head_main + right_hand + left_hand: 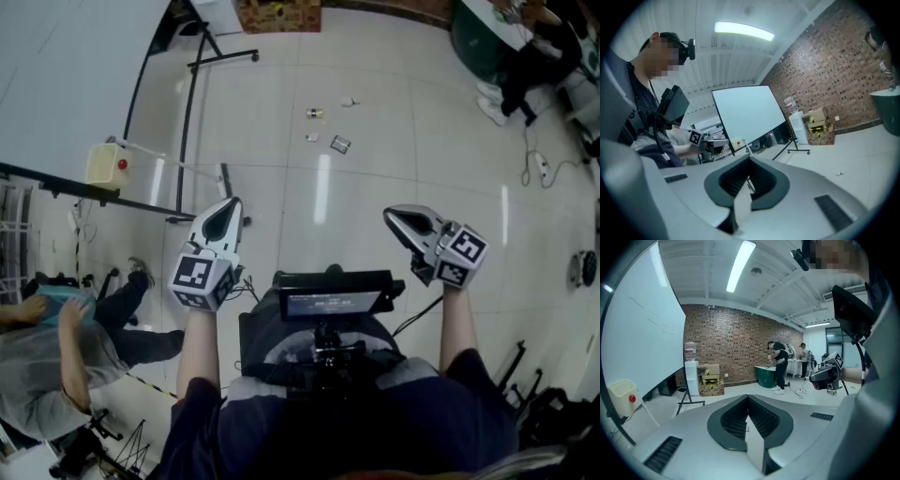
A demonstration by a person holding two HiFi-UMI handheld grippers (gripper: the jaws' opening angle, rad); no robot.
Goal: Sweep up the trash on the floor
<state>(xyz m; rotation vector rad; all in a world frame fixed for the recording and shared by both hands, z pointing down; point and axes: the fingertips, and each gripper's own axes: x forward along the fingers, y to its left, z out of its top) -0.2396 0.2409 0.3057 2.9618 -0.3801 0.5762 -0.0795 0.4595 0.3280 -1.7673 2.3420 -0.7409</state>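
1. Four small bits of trash (340,144) lie scattered on the floor (403,169), in the upper centre of the head view.
2. Bare floor lies between them and both tongs; a whiteboard stand (192,94) borders it at the upper left.
3. The bits are too small to show a long axis.
4. Both the left tongs (229,208) and the right tongs (394,217) are closed and empty.

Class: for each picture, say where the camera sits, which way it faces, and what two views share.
Head view: on the person's head, looking down at floor trash; forearms, left claw and right claw show.
Left gripper view: on the shut left claw, facing the brick wall; the right claw shows at right.
Right gripper view: on the shut right claw, facing the whiteboard; the person's torso and left claw show.
Shared: both gripper views show whiteboard and brick wall.
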